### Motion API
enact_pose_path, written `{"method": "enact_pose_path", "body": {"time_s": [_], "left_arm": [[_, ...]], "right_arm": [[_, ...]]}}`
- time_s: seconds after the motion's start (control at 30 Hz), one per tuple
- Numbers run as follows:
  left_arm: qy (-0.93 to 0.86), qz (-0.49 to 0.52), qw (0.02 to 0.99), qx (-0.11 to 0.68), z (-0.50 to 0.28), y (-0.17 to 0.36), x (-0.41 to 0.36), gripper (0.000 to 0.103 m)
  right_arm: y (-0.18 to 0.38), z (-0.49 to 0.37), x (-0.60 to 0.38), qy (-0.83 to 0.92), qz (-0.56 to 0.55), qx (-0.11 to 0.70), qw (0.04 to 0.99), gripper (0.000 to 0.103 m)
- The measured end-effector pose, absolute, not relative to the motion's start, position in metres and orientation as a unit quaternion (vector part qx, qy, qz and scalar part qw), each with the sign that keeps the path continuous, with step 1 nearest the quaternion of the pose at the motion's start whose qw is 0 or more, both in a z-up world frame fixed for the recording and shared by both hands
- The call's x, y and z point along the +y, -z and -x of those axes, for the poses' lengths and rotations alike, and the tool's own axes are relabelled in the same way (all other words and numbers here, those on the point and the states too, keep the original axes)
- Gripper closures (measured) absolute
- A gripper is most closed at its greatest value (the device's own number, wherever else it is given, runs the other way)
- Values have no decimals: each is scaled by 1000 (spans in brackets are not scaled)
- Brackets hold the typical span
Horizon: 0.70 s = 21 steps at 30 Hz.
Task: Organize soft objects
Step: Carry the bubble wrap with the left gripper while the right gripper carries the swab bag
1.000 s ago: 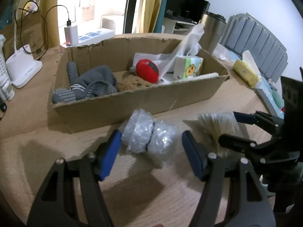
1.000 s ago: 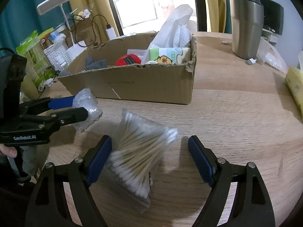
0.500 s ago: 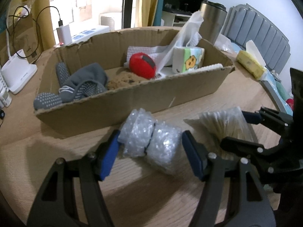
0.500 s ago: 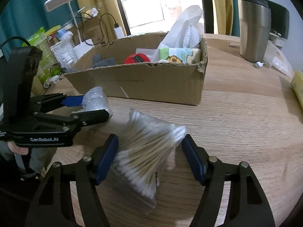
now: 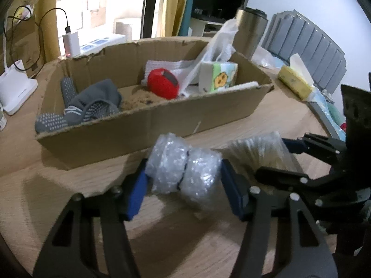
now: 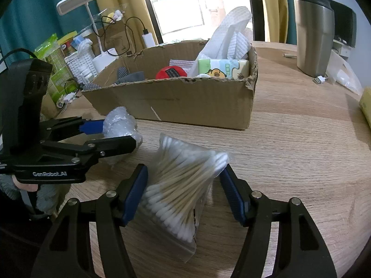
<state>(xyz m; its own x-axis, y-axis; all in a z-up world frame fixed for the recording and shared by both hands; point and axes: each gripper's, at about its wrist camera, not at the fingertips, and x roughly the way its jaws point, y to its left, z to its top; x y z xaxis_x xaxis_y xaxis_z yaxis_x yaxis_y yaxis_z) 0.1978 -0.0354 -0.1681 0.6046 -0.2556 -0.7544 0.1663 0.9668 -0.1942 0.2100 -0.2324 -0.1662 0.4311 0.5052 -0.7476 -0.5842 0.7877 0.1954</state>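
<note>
My left gripper (image 5: 185, 185) is shut on a bubble wrap roll (image 5: 183, 173), both blue pads touching its ends, low over the wooden table. My right gripper (image 6: 183, 194) is shut on a clear bag of cotton swabs (image 6: 183, 185), which rests on the table. The bag also shows in the left wrist view (image 5: 259, 148), and the roll in the right wrist view (image 6: 119, 125). Just behind stands an open cardboard box (image 5: 148, 127) holding grey socks (image 5: 90, 106), a red soft object (image 5: 163, 85), a tissue pack (image 5: 219, 76) and white cloths.
A steel tumbler (image 6: 313, 34) stands at the back right of the round wooden table (image 6: 301, 150). A desk lamp (image 6: 85, 0), chargers, cables and bottles crowd the left. A yellow pack (image 5: 294, 83) lies at the right, near a grey chair.
Both grippers have closed inward onto their objects. The left one has closed on the bubble wrap, the right one on the cotton swab bag. Both have moved slightly toward the box.
</note>
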Motion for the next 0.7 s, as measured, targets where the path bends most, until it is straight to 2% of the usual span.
{"method": "enact_pose_path", "body": {"time_s": [0.27, 0.7], "left_arm": [[120, 60, 901, 413, -191, 154, -28, 42], [146, 73, 909, 383, -173, 131, -23, 42]], "right_arm": [[159, -212, -230, -318, 54, 421, 848, 45], [140, -208, -224, -322, 64, 400, 856, 47]]}}
